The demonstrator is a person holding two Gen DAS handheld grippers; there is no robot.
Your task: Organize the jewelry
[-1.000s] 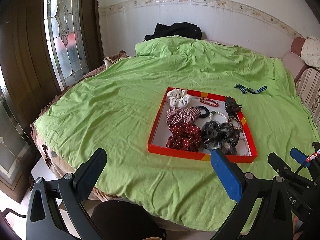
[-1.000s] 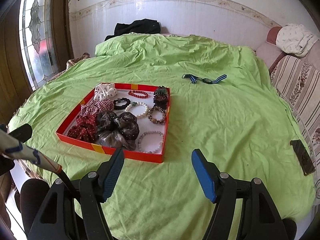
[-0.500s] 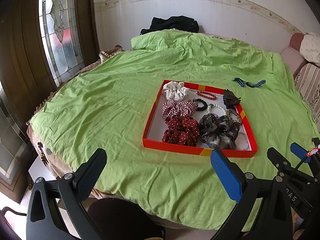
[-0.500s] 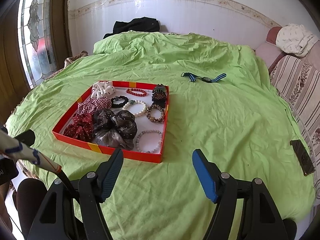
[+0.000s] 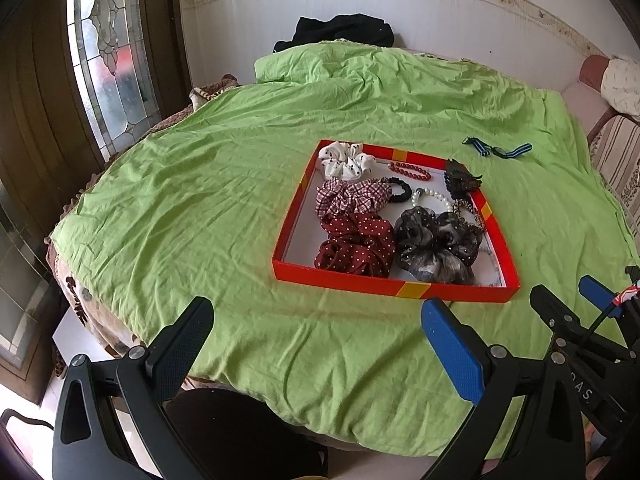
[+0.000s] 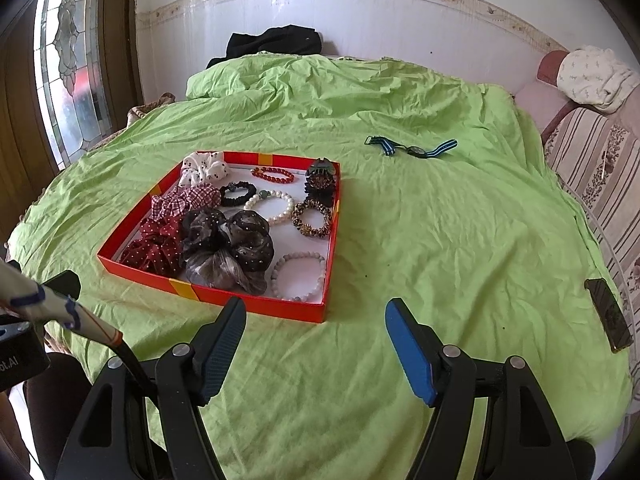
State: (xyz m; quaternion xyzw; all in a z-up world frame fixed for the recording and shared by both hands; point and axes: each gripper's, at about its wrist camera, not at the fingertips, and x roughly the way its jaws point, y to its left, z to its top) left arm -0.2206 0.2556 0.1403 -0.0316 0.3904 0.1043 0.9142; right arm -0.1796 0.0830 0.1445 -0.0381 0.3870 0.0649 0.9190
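Observation:
A shallow red tray lies on the green bed cover. It holds several scrunchies, among them a dark red dotted one and a black sheer one, plus bead bracelets such as a pearl one and a grey one. A blue striped watch lies on the cover beyond the tray. My left gripper is open and empty, near the cover's front edge. My right gripper is open and empty, just in front of the tray.
A black phone lies at the right edge of the cover. A striped sofa stands at the right, with a white cloth on it. A glass door is at the left. Black clothing lies by the far wall.
Both grippers have moved a little forward and lower toward the tray, which now looks nearer. Both stay open and empty.

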